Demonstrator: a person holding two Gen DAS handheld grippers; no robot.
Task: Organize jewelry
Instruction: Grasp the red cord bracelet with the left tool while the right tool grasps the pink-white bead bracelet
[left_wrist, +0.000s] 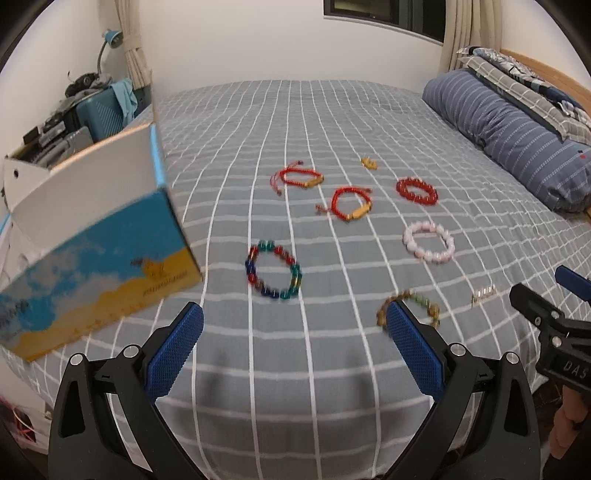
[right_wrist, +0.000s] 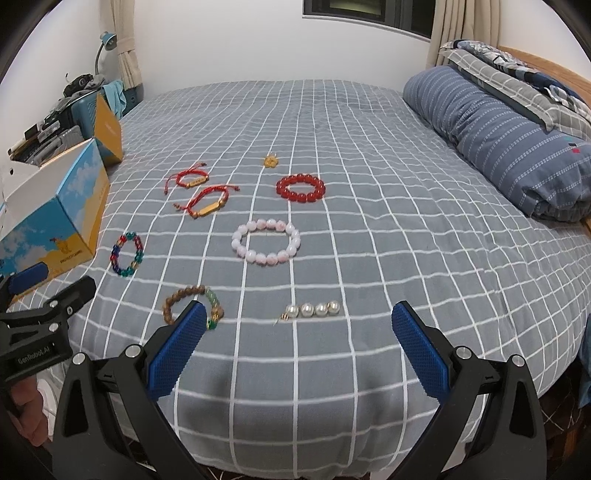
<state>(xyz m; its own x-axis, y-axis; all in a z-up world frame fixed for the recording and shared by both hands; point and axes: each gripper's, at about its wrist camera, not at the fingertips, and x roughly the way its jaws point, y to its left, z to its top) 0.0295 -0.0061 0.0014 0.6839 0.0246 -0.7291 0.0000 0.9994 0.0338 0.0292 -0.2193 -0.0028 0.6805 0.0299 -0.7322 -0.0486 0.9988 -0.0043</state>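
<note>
Surface: bed (right_wrist: 369, 166) with grey white-grid cover, rolled blue quilt (right_wrist: 498, 147) at right, window on far wall. Open printed box (right_wrist: 62, 221) stands at bed's left edge.

Count: seven bracelets spread mid-bed: two red cord (right_wrist: 207, 201), one red bead (right_wrist: 301, 188), one pink (right_wrist: 266, 242), one multicolour (right_wrist: 127, 254), one wooden (right_wrist: 194, 306). Plus pearl strip (right_wrist: 314, 310), small gold charm (right_wrist: 270, 161).

Left gripper (left_wrist: 295, 325) and right gripper (right_wrist: 297, 321): fingers spread, empty. Left view blurred; a finger partly hides the wooden bracelet.
</note>
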